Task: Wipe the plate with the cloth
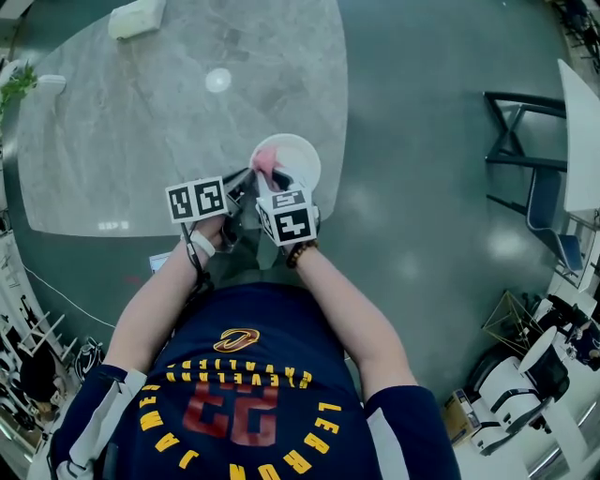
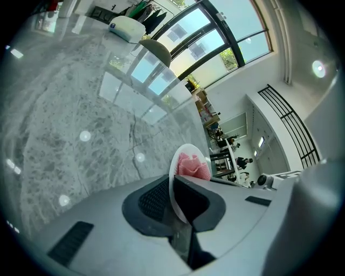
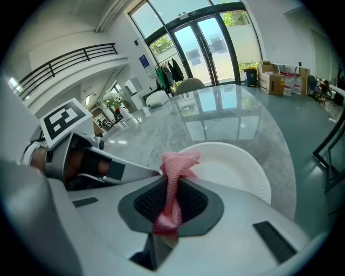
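Left gripper: the left gripper (image 2: pixel 175 202) is clamped on the rim of the plate (image 2: pixel 178 161), which stands edge-on between its jaws.
Right gripper: the right gripper (image 3: pixel 171 200) pinches the pink cloth (image 3: pixel 175 167); a twisted strip runs up between the jaws and bunches above them.
Plate: white and round, held near the worktop's (image 1: pixel 141 141) near edge, just ahead of both grippers.
Cloth: its bunched end lies against the plate's face, on the side nearest the grippers.
Hard to make out: from the head view the marker cubes cover both sets of jaws. Only the plate's far part (image 1: pixel 295 155) and a patch of cloth (image 1: pixel 265 161) show. Whether the plate touches the worktop or is lifted off it cannot be told.
Cut off: in the left gripper view most of the plate's face is turned out of sight.
Worktop: pale grey marbled stone with a rounded outline, glossy, reflecting the windows.
On the worktop: a white boxy object (image 1: pixel 136 17) at the far edge and a small white round thing (image 1: pixel 217 80), both well apart from the plate.
Room: a dark polished floor (image 1: pixel 422 187), a dark-framed chair (image 1: pixel 525 169) off to the right, tall glazed doors (image 3: pixel 205 43) and a railed balcony (image 3: pixel 64 64).
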`<action>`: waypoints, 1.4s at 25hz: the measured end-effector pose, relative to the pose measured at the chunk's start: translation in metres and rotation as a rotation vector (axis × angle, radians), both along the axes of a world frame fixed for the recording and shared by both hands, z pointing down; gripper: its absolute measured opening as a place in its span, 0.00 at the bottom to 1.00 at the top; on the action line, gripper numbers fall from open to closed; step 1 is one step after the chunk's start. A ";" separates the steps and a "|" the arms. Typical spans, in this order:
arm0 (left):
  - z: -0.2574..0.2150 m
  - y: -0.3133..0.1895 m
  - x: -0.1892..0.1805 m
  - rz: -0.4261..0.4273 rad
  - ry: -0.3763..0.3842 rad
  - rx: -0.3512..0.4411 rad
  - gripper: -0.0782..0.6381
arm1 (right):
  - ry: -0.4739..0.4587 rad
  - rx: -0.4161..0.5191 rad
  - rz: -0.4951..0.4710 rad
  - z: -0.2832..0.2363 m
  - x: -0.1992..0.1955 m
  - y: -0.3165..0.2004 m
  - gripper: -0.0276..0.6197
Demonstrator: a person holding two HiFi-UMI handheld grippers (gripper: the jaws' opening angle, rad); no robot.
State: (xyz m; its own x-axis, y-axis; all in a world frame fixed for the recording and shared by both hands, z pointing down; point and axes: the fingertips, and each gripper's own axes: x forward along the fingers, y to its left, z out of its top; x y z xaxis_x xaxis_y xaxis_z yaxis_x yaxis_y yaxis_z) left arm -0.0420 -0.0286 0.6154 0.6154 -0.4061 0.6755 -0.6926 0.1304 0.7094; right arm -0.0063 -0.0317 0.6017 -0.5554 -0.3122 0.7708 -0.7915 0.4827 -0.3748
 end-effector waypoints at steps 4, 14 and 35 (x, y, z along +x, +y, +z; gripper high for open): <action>0.000 -0.002 0.002 -0.013 0.002 -0.001 0.15 | 0.014 -0.002 0.046 0.002 0.025 -0.001 0.10; -0.002 -0.001 -0.003 -0.011 -0.019 0.002 0.15 | 0.068 0.041 0.183 -0.001 0.093 -0.008 0.10; -0.001 -0.005 0.010 -0.038 -0.007 0.005 0.15 | 0.017 0.058 0.040 -0.017 0.024 0.011 0.10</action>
